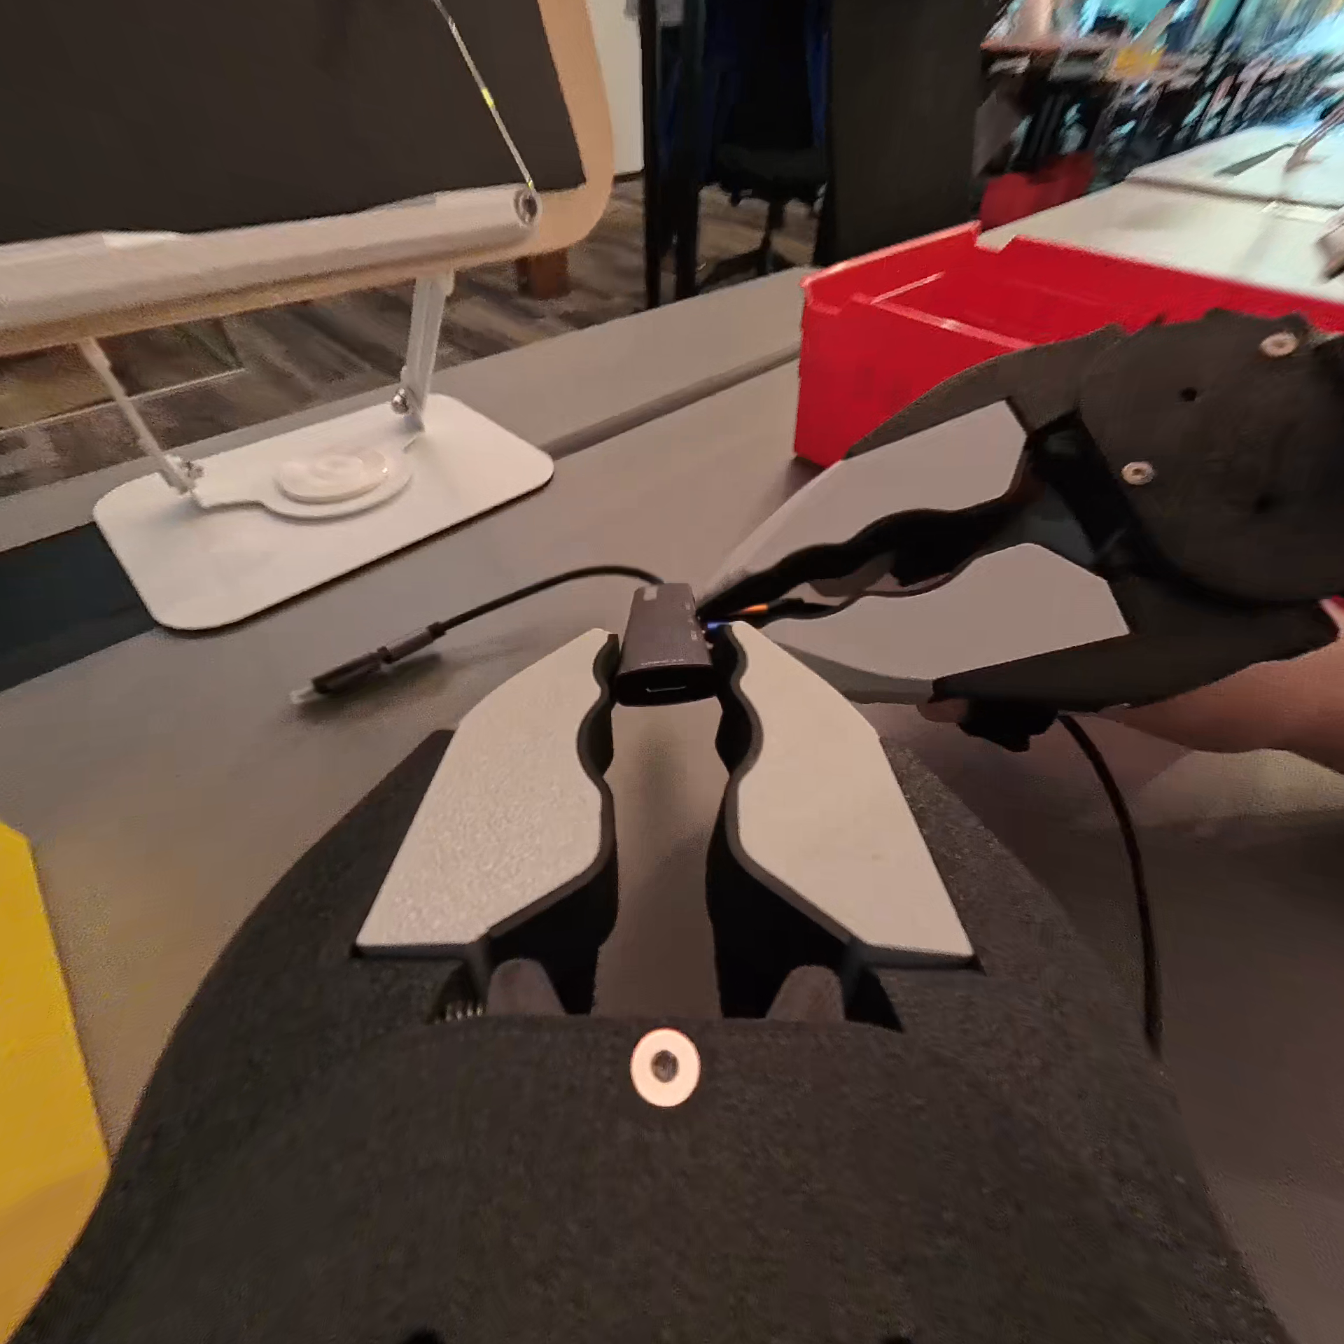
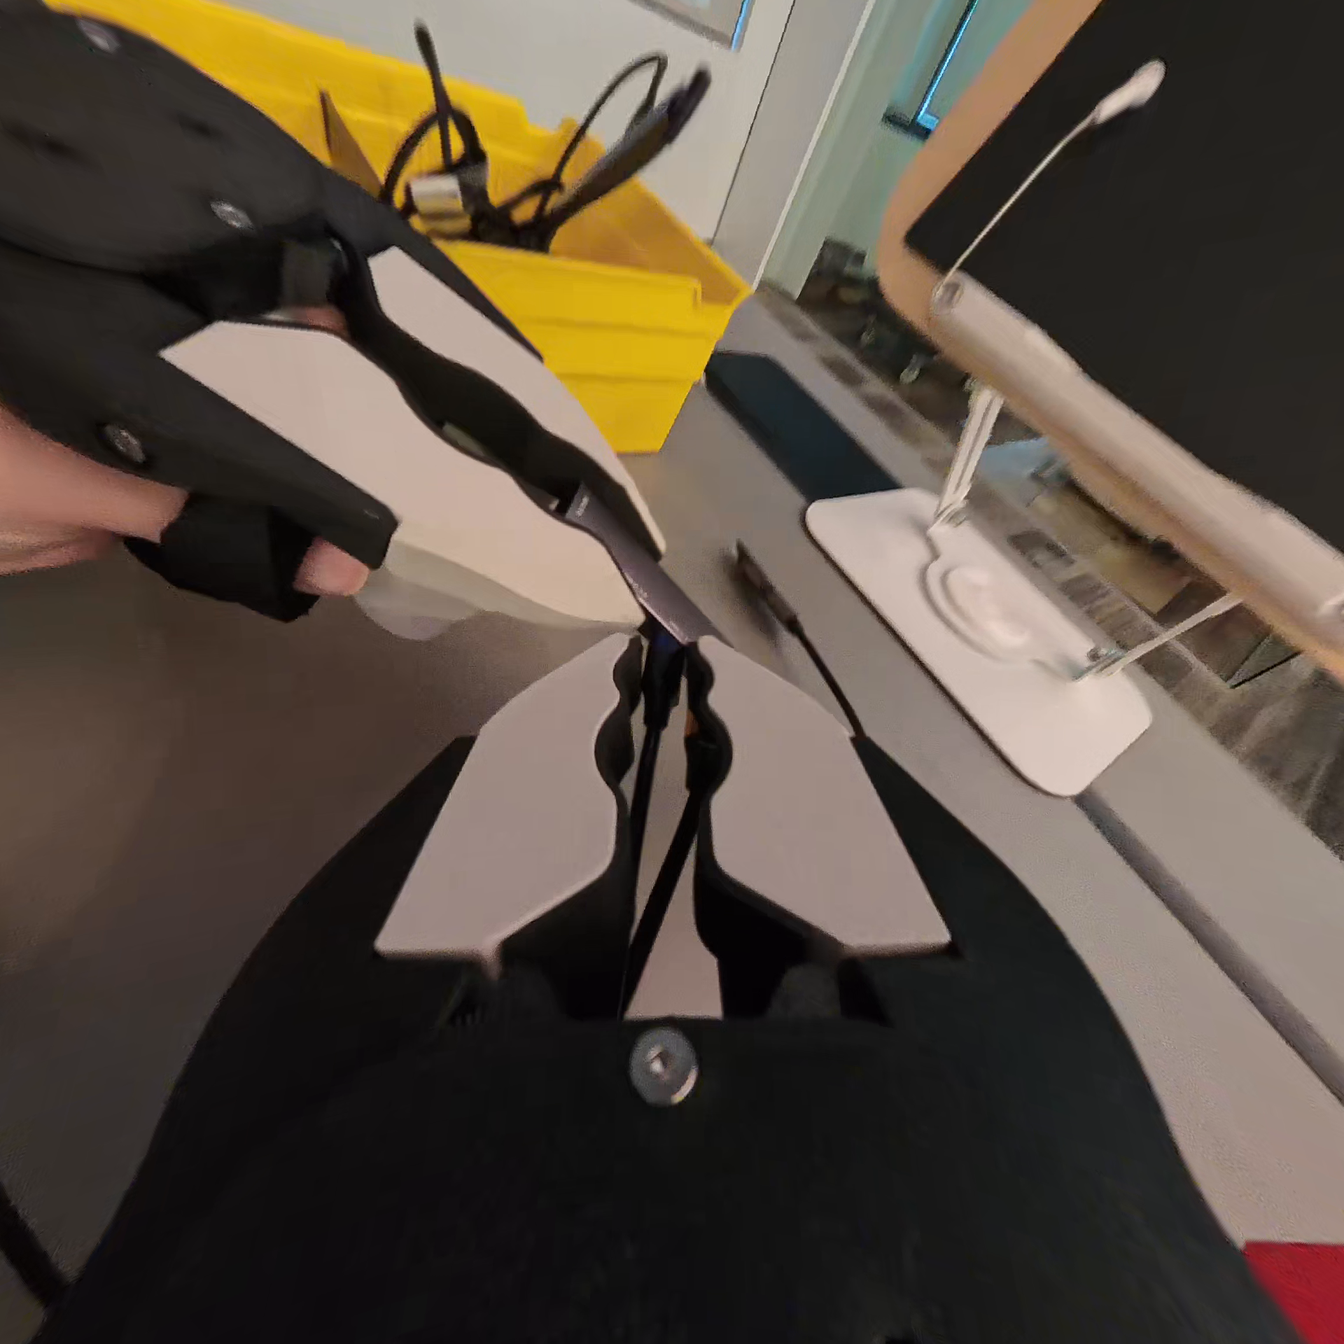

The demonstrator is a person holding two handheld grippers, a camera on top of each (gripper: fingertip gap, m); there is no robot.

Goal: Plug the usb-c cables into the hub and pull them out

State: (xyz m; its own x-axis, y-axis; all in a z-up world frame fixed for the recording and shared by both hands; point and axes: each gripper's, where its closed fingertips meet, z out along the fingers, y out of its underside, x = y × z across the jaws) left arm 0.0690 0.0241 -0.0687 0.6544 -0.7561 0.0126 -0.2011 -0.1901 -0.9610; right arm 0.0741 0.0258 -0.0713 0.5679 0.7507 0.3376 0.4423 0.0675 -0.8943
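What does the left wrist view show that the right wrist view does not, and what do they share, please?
Only the left wrist view shows the red bin and the open port on the hub's near end. Only the right wrist view shows the yellow bin's tangle of cables. Both show the dark hub between the left gripper's fingers, the right gripper at its side ports, and the white stand.
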